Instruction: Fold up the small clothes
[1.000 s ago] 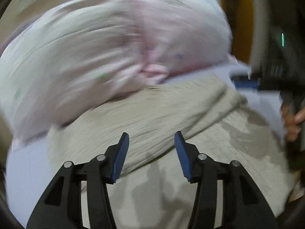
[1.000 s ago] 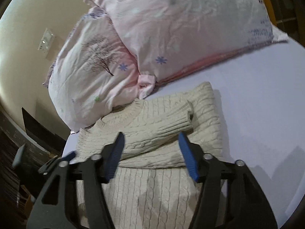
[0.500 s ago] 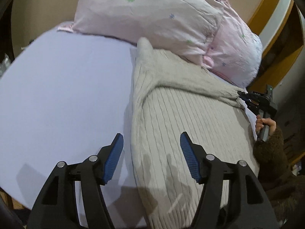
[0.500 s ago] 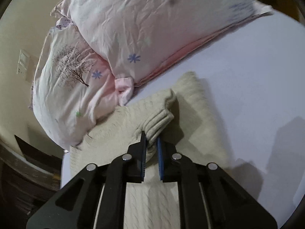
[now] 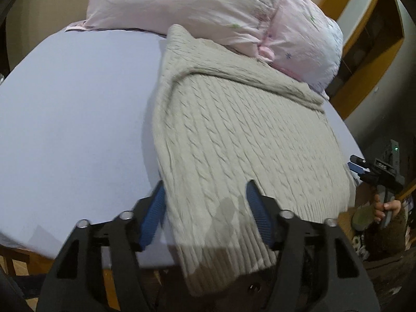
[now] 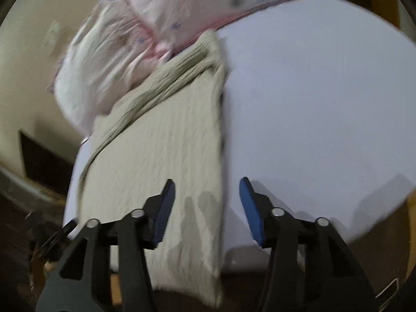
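So there's a beige cable-knit sweater (image 5: 234, 135) lying flat on a bed with a pale lavender sheet (image 5: 72, 119), and its ribbed hem hangs over the near edge of the mattress. One sleeve is folded across the top of the body, running in a diagonal band just below the neckline. The far end of the sweater touches two pink floral pillows (image 5: 208, 7) stacked at the head of the bed.

The left claw (image 5: 205, 210) is spread wide open, blue pads on either side of the sweater's near left corner, one pad right at the knit's side edge, with nothing pinched. The right claw (image 6: 206, 209) is wide open too, gripping nothing; in its own view, which is pretty blurry, it sits over the sweater's right edge, one pad above the knit and the other above bare sheet.

From the left wrist camera you can also spot the right claw off past the sweater's right side, with the person's hand (image 5: 384, 206) wrapped around its handle.
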### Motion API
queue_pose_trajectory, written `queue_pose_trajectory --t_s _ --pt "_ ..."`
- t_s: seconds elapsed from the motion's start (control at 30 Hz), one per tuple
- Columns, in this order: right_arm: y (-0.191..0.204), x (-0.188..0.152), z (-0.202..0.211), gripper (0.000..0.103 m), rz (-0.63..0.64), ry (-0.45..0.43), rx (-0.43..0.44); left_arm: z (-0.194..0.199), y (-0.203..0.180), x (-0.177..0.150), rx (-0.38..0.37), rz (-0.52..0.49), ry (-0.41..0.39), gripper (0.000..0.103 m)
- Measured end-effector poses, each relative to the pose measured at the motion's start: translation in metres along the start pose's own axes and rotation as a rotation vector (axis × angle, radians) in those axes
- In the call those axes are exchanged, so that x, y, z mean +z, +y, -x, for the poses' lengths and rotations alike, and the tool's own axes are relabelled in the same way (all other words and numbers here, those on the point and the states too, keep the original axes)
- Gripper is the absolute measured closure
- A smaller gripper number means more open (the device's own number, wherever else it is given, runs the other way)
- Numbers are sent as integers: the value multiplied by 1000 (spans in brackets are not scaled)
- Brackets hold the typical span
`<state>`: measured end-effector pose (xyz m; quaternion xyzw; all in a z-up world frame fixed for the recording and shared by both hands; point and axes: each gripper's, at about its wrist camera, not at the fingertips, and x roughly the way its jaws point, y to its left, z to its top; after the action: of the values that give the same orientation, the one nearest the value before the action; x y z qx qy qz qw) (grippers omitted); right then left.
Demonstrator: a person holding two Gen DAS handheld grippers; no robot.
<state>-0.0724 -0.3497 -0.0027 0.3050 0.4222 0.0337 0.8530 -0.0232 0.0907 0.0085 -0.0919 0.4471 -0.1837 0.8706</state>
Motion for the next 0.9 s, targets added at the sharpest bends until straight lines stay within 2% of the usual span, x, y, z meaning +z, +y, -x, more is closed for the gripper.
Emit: queue_pose_trajectory --t_s 0.03,0.07,0.1,0.13,0.17,0.23,0.33,0.43,0.5,0.57,0.63,0.7,0.73,0.77,0.8,0.83,0.87,0.9 --pt "2 -10 -2 64 -2 35 60 1 -3 -4 11 -9 1 64" --pt "4 -18 -3 65 4 50 100 2 -5 -9 4 -7 11 71" --pt "7 -28 -4 70 26 69 144 1 -5 -10 -11 1 20 85" --pt "7 -34 -4 89 33 80 166 0 -4 -12 -39 15 32 88" --pt "5 -38 -7 95 23 107 210 0 -3 -13 -48 20 33 90" --pt "1 -38 -10 95 -34 119 339 3 -3 -9 -70 13 28 93" --pt "9 -12 7 96 -29 5 465 15 -3 12 -149 4 -21 94" --pt "24 35 24 96 13 -125 537 27 0 62 -179 -4 -136 94" --pt "34 73 22 96 31 -200 539 24 4 96 -167 11 -197 94" --pt "43 114 6 96 26 -262 526 9 12 138 -124 51 -263 94" --pt "41 158 -25 96 -33 -317 483 -19 22 176 -84 118 -298 94" --pt "30 193 -65 95 -133 -327 401 -65 36 209 -12 172 -283 94" --pt "22 206 -87 91 -187 -315 327 -95 45 226 32 199 -236 93" --pt "13 216 -113 85 -250 -281 235 -112 52 234 34 228 -191 93" --pt "4 219 -129 67 -306 -252 161 -129 60 239 13 281 -129 93" --pt "-3 218 -140 53 -355 -234 132 -139 68 241 -17 337 -83 93" --pt "-10 215 -145 49 -391 -233 165 -140 73 238 -48 370 -77 93" --pt "-11 214 -145 41 -375 -251 195 -133 73 234 -54 356 -104 85"
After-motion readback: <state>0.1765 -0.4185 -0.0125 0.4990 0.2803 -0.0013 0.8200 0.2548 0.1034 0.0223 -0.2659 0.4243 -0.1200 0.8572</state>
